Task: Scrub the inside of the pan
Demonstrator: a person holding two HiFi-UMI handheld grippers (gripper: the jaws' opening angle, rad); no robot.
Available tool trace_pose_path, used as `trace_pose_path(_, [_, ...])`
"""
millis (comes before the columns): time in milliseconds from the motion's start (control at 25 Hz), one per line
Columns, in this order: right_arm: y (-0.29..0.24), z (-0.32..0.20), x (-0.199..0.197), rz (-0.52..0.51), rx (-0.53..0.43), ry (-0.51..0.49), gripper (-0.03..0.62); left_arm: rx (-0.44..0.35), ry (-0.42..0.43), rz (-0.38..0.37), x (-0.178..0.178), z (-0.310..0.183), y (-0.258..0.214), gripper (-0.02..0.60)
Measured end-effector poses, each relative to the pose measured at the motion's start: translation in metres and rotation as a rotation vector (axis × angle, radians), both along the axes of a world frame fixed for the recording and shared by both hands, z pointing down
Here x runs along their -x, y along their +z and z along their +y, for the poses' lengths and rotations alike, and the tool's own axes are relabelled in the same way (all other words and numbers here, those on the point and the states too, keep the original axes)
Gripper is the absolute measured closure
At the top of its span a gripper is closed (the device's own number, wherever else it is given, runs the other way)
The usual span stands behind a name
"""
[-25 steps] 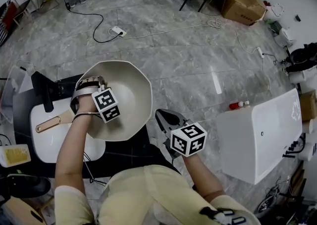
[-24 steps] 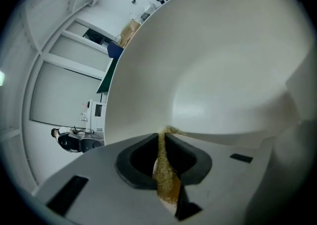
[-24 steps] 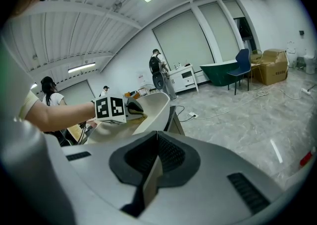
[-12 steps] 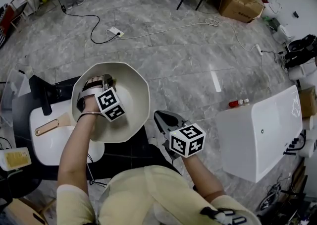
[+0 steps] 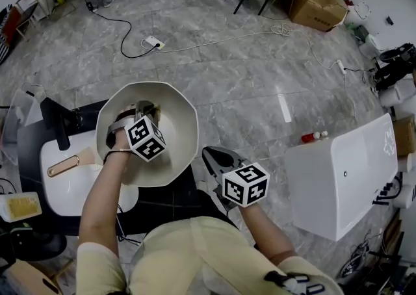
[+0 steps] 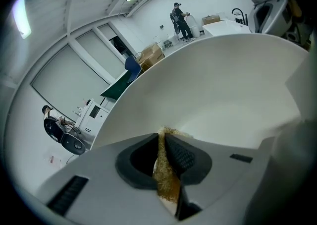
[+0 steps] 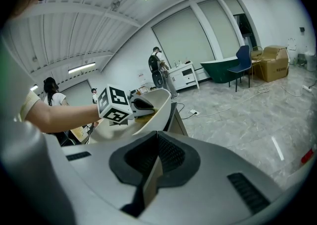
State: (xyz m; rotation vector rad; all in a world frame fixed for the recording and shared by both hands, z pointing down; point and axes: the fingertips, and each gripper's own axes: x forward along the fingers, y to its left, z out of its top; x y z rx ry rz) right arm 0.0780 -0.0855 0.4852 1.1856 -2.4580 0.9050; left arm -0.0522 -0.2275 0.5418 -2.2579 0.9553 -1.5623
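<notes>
Right, left gripper point(image 6: 166, 140) is clamped tight on a brown scouring pad point(image 6: 166, 182), pad tip pressed to the inner wall of the pan point(image 5: 179, 125). Right gripper point(image 7: 157, 137) pinches the pan's near rim, across from its gold handle point(image 5: 64, 166).

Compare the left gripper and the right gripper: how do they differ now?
The left gripper reaches inside the cream pan; the right gripper is outside it, beside the rim. The left gripper's fingers are shut on a brownish scouring pad; the right gripper's fingers are shut on nothing. Both carry a cube with square markers.
</notes>
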Motion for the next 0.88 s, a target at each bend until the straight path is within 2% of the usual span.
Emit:
trace_pose_path(320, [-0.002, 0.0, 0.002, 0.002, -0.004, -0.003, 0.579, 0.066, -0.013, 0.164, -0.024, 0.009, -0.004, 0.534])
trace_pose_path(520, [-0.003, 0.0, 0.001, 0.002, -0.01, -0.001, 0.579, 0.125, 0.014, 0.24, -0.036, 0.024, -0.008, 0.532])
trace_pose_path(640, [-0.005, 0.0, 0.001, 0.001, -0.011, 0.0, 0.579, 0.134, 0.008, 0.287, -0.04, 0.03, -0.019, 0.532])
trace_pose_path(880, [-0.007, -0.003, 0.001, -0.002, -0.019, 0.009, 0.579, 0.133, -0.011, 0.482, -0.046, 0.037, -0.062, 0.533])
